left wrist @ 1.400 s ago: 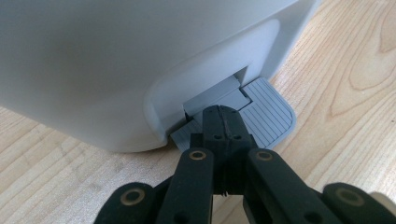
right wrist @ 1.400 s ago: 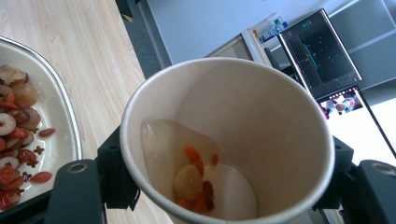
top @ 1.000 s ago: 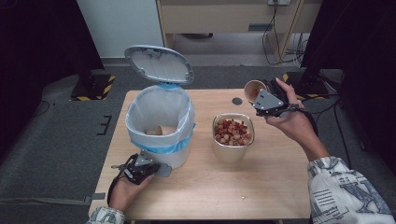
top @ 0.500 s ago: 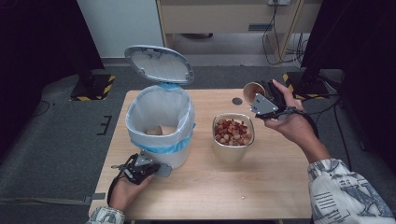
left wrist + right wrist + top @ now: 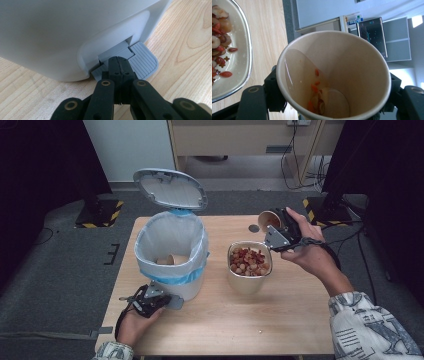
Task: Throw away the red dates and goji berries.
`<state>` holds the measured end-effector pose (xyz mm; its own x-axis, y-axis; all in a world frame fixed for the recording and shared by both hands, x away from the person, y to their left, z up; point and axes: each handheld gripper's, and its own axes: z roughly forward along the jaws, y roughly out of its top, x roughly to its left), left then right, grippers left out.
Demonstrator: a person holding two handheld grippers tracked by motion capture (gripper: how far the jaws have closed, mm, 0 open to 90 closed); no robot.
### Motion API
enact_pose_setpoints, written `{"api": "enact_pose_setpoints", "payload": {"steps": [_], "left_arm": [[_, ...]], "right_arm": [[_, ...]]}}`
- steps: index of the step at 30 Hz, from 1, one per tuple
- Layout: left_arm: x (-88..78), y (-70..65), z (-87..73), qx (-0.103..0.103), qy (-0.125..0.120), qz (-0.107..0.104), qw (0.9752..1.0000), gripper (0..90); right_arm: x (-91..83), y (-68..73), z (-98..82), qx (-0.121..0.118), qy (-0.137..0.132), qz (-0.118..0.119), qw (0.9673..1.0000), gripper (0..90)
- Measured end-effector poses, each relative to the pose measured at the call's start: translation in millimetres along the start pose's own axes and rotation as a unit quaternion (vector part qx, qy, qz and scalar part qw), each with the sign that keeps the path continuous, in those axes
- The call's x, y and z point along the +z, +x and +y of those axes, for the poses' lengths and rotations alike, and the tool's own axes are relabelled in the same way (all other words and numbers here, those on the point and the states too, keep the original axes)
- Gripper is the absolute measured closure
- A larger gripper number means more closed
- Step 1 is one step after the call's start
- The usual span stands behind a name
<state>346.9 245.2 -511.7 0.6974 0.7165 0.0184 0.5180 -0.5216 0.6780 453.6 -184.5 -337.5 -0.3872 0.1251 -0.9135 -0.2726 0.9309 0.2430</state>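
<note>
While tilted — paper cup (image 5: 333,75) clamped between right gripper (image 5: 278,236) jaws.

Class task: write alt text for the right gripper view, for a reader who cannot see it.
A tilted paper cup sits clamped between the right gripper jaws, with a little liquid and a few red berries pooled at its bottom. At the left edge, a metal bowl of dried fruit rests on the wooden table.

Even overhead light, dark bg, slight blur; close-ups soft w/ glare.
</note>
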Motion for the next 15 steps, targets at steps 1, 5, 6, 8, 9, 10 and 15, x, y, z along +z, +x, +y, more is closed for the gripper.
{"api": "enact_pose_setpoints", "payload": {"steps": [1, 5, 6, 8, 9, 10, 15], "left_arm": [[0.0, 0.0, 0.0, 0.0, 0.0, 0.0, 1.0, 89.9], [0.0, 0.1, -0.1, 0.0, 0.0, 0.0, 1.0, 89.8], [0.0, 0.1, -0.1, 0.0, 0.0, 0.0, 1.0, 89.8], [0.0, 0.1, -0.1, 0.0, 0.0, 0.0, 1.0, 89.9], [0.0, 0.1, 0.0, 0.0, 0.0, 0.0, 1.0, 89.9], [0.0, 0.1, -0.1, 0.0, 0.0, 0.0, 1.0, 89.9], [0.0, 0.1, -0.1, 0.0, 0.0, 0.0, 1.0, 89.9]], "right_arm": [[-0.3, 0.4, 0.6, -0.002, 0.001, 0.0, 1.0, 28.1], [-1.0, 0.2, 2.1, -0.012, 0.001, 0.0, 0.9999, 28.0], [-1.0, 0.5, 2.4, -0.012, 0.002, -0.001, 0.9999, 28.0], [-1.0, 0.8, 2.8, -0.018, 0.004, -0.002, 0.9998, 28.1], [-1.0, 0.8, 2.8, -0.018, 0.004, -0.002, 0.9998, 28.1], [-1.1, 0.7, 3.0, -0.021, 0.003, -0.002, 0.9998, 28.0], [-2.4, -0.7, 3.6, -0.031, 0.005, -0.006, 0.9995, 28.1]]}}
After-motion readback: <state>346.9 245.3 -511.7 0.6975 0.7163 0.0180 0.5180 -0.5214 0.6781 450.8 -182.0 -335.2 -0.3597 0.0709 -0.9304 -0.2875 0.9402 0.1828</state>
